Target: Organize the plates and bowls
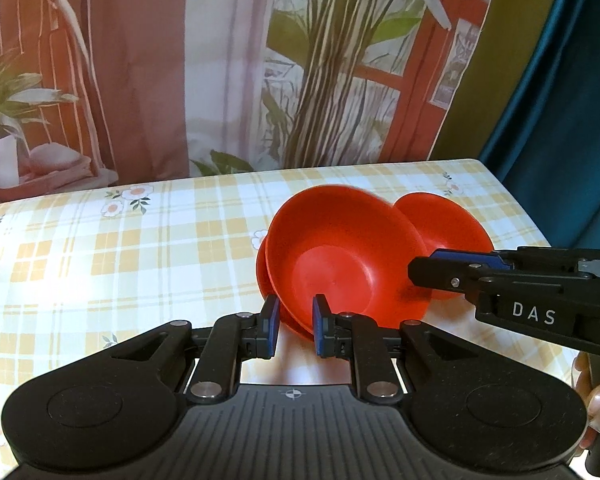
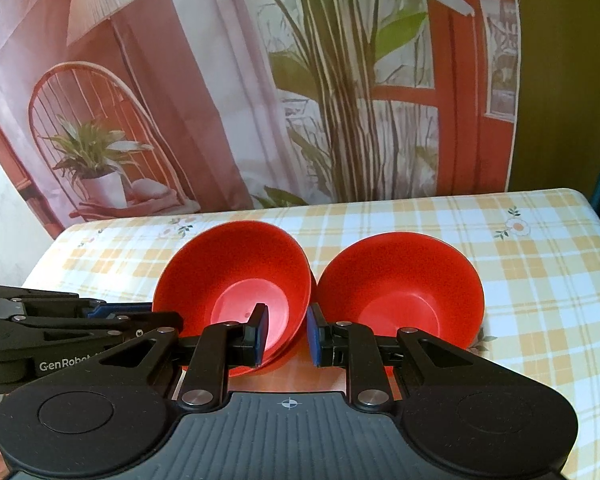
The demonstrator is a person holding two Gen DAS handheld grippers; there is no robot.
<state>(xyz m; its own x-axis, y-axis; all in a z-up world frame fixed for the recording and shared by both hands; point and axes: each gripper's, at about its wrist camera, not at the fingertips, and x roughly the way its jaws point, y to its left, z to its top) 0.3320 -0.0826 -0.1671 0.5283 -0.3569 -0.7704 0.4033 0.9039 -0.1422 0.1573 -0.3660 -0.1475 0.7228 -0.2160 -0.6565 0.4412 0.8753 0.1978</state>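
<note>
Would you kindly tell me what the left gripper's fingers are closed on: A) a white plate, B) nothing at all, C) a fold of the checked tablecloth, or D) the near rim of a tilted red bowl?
D: in the left wrist view the left gripper has one finger inside and one outside the near rim of the tilted red bowl.

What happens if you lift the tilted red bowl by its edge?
Probably stiff: the tilted bowl shows no bend where the left gripper and right gripper pinch its rim. Likely light: its wall looks thin. Its shiny surface might slip.
</note>
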